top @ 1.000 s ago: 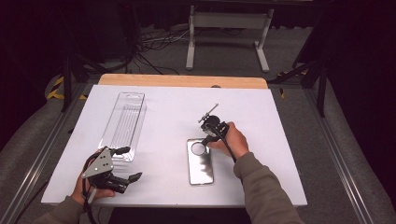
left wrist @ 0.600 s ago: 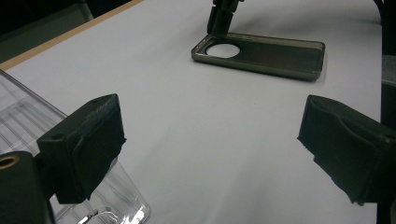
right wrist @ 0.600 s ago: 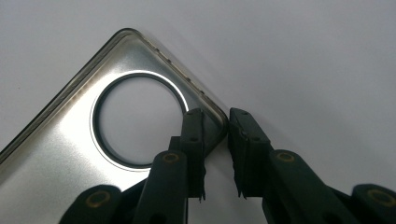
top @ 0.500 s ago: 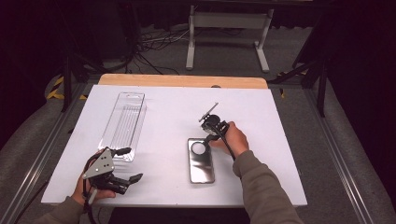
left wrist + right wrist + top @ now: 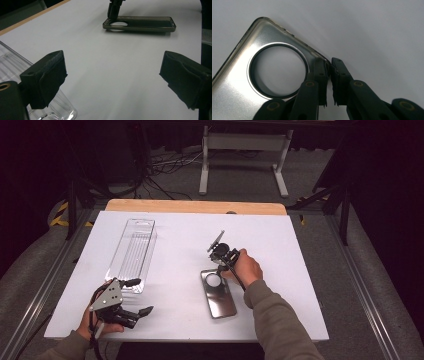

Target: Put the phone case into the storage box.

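Note:
A dark, glossy phone case (image 5: pixel 220 295) with a round hole lies flat on the white table, also seen in the left gripper view (image 5: pixel 142 23). My right gripper (image 5: pixel 219 269) points down at its far corner. In the right gripper view the jaws have just been closing, and the gripper (image 5: pixel 329 63) now pinches the case (image 5: pixel 249 75) rim at that corner. My left gripper (image 5: pixel 140 296) rests near the table's front left, jaws wide apart with nothing between them (image 5: pixel 112 72). The right gripper (image 5: pixel 113 10) stands on the case's end in that view.
A long clear plastic tray (image 5: pixel 134 252) lies on the left half of the table, its near end beside my left jaw (image 5: pixel 10 62). A wooden strip (image 5: pixel 195 206) borders the table's far edge. Metal rails run along both sides.
The right hand has barely shifted at the case's far corner. The left hand and the tray have stayed where they were.

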